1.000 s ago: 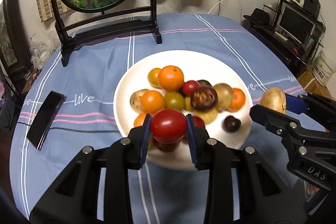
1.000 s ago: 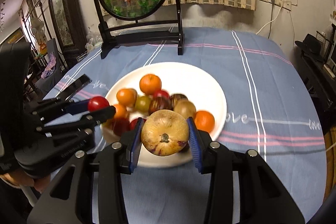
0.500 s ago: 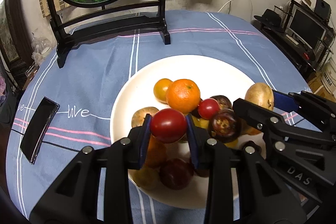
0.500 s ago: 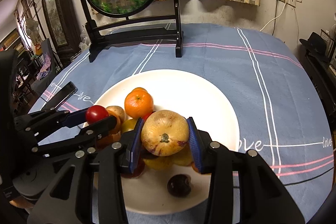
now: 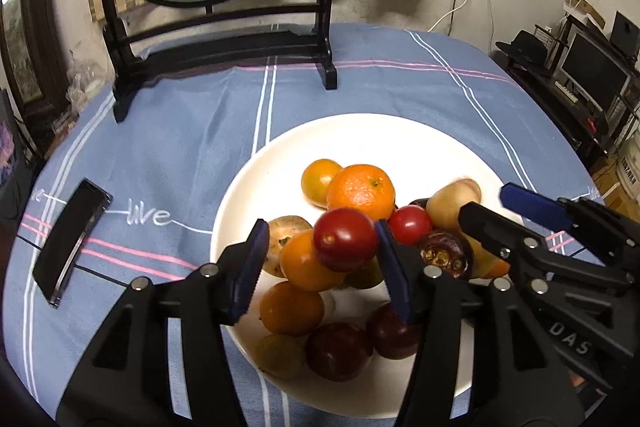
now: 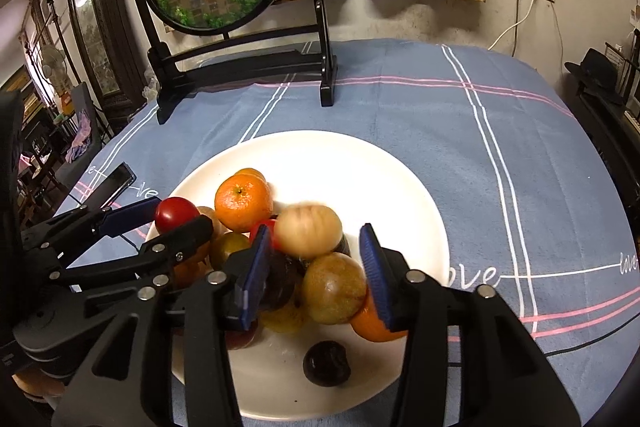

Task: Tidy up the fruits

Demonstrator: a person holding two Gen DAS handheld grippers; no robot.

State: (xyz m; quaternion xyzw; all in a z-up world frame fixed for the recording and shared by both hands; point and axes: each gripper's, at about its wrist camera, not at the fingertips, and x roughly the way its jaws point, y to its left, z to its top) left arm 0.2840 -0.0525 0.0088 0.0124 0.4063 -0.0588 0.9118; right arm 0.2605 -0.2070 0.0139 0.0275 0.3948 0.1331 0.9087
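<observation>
A white plate [image 5: 360,139] [image 6: 340,163] on the blue tablecloth carries a pile of several fruits: an orange [image 5: 362,191] [image 6: 243,202], tomatoes, dark purple ones. My left gripper [image 5: 320,247] [image 6: 180,215] hovers over the pile with its jaws opening. A red tomato [image 5: 346,239] [image 6: 176,213] sits between them, clear of the left pad and on top of the pile. My right gripper [image 6: 315,239] [image 5: 484,201] is also opening. A tan round fruit [image 6: 308,229] [image 5: 454,201], blurred, lies between its pads without being pressed.
A round fish tank on a black stand [image 5: 224,39] [image 6: 240,67] stands at the back of the table. A black phone [image 5: 72,243] [image 6: 116,183] lies left of the plate. The table's edge and room furniture are at the right.
Both grippers came forward and down over the plate, then spread their jaws. The tomato and the tan fruit are no longer pinched and rest on or drop onto the pile.
</observation>
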